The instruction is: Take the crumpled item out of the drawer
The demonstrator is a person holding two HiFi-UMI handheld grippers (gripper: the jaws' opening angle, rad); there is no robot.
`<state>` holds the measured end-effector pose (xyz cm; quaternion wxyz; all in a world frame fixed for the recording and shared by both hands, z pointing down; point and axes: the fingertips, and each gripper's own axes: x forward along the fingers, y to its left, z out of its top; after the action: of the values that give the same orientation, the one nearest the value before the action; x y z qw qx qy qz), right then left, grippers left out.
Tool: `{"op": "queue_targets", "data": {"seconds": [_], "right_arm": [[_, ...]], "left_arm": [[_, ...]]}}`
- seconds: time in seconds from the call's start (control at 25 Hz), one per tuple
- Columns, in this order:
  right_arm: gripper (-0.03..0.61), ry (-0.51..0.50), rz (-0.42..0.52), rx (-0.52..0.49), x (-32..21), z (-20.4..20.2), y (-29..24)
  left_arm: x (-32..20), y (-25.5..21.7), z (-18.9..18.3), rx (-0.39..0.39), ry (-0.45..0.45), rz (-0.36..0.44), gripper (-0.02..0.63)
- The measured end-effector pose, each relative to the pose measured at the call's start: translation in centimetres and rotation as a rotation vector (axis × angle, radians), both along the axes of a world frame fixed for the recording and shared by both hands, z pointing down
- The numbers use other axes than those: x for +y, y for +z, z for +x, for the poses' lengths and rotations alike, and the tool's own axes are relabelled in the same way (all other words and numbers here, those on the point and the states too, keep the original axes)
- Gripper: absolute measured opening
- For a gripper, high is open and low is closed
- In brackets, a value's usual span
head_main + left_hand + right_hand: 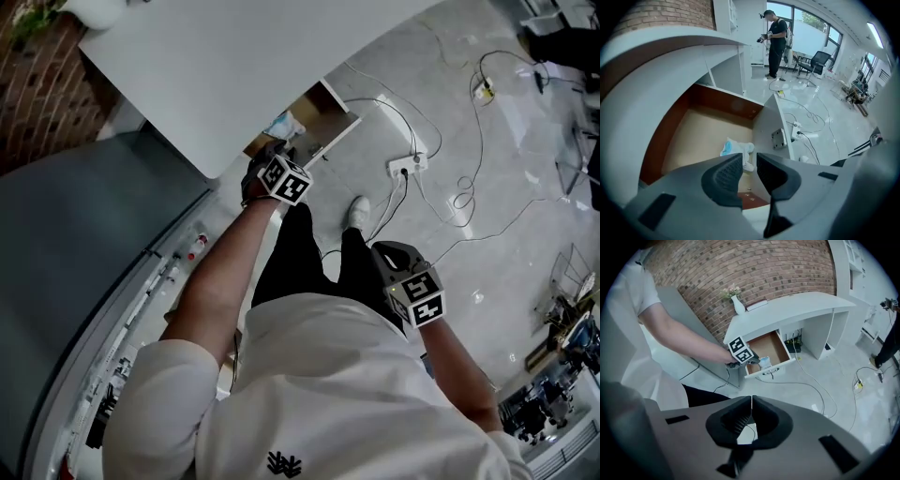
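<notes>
left gripper (pixel 749 161) is hovering over the open drawer (pixel 693 136). its jaws are standing apart with a narrow gap and are clamping nothing.

crumpled item (pixel 737 148), white with a blue patch, is lying on the drawer floor close to one wall, just past the jaw tips. whether a jaw is touching it cannot be told.

the drawer is sitting pulled out from under the white desk (pixel 234 66).

right gripper (pixel 751 411) is hanging low beside the person's leg, well apart from the drawer. its jaws are pressing together on nothing.

power strip (pixel 408 165) and loose cables (pixel 462 199) are lying on the grey floor (pixel 487 281).
</notes>
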<state>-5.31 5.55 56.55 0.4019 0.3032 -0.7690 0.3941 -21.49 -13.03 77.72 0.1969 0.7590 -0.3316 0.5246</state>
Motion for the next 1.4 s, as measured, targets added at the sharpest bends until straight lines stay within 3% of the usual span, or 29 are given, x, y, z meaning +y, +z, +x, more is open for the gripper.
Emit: {"op": "queue_targets", "data": {"seconds": [0.36, 0.8, 1.08, 1.4], "right_arm": [[0.031, 0.028, -0.052, 0.007, -0.6, 0.3, 2.7], [0.031, 0.094, -0.096, 0.020, 0.0, 2.3, 4.7], [0.031, 0.128, -0.098, 0.011, 0.4, 3.3, 5.0], [0.031, 0.132, -0.062, -0.004, 0.8, 5.3, 4.0]], "left_arm": [[-3.1, 6.4, -0.6, -0.075, -0.035, -0.052, 0.107], [-3.3, 11.5, -0.9, -0.160, 0.042, -0.126, 0.109], [-3.5, 12.1, -0.4, -0.164, 0.025, -0.112, 0.042], [-3.3, 9.4, 0.0, -0.161, -0.021, -0.100, 0.026]]}}
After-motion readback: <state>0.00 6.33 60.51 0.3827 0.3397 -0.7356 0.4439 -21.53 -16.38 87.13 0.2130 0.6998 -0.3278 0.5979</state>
